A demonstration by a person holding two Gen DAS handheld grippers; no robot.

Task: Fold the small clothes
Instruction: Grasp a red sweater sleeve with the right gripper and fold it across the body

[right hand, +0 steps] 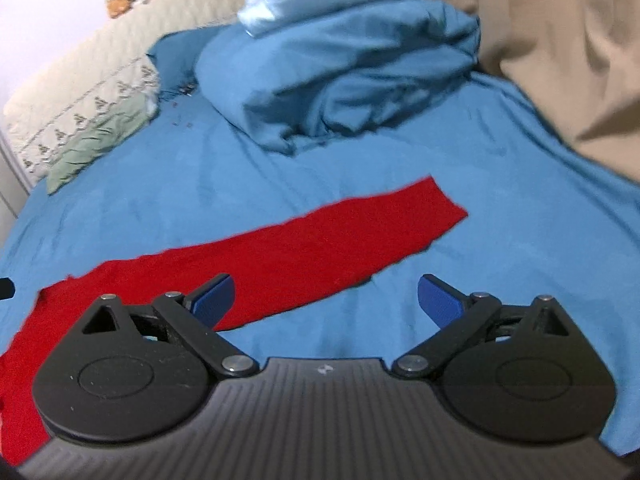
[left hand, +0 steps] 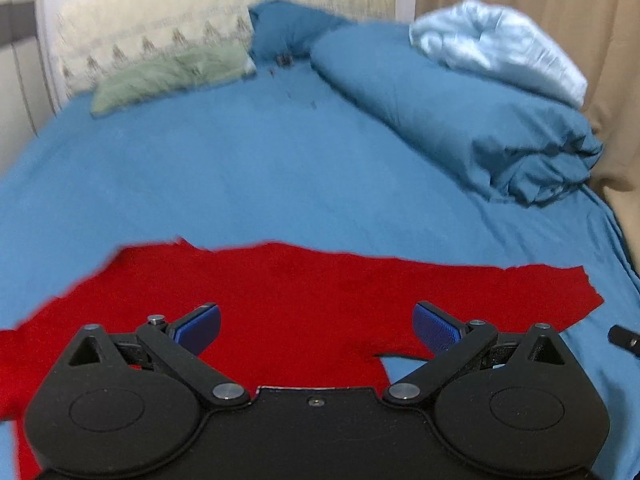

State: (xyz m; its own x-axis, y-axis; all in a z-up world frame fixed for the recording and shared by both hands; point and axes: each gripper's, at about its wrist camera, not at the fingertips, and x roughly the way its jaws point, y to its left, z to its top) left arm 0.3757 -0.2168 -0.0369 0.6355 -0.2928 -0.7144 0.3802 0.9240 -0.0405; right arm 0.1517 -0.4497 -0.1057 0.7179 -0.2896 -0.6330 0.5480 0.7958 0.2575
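Observation:
A red garment (left hand: 304,292) lies spread flat on the blue bed sheet (left hand: 248,168). One long sleeve stretches out to the right in the left wrist view and ends near the sheet's right side (left hand: 560,296). My left gripper (left hand: 316,326) is open and empty, hovering over the garment's body. In the right wrist view the same red garment (right hand: 304,248) runs diagonally, its sleeve end at the upper right. My right gripper (right hand: 326,300) is open and empty, just in front of the sleeve's lower edge, its left finger over the red cloth.
A rolled blue duvet (left hand: 460,112) with a pale blue pillow (left hand: 496,44) on it lies at the back right. A green pillow (left hand: 172,76) and a cream headboard (left hand: 160,12) are at the back left. Beige curtains (right hand: 560,48) hang on the right.

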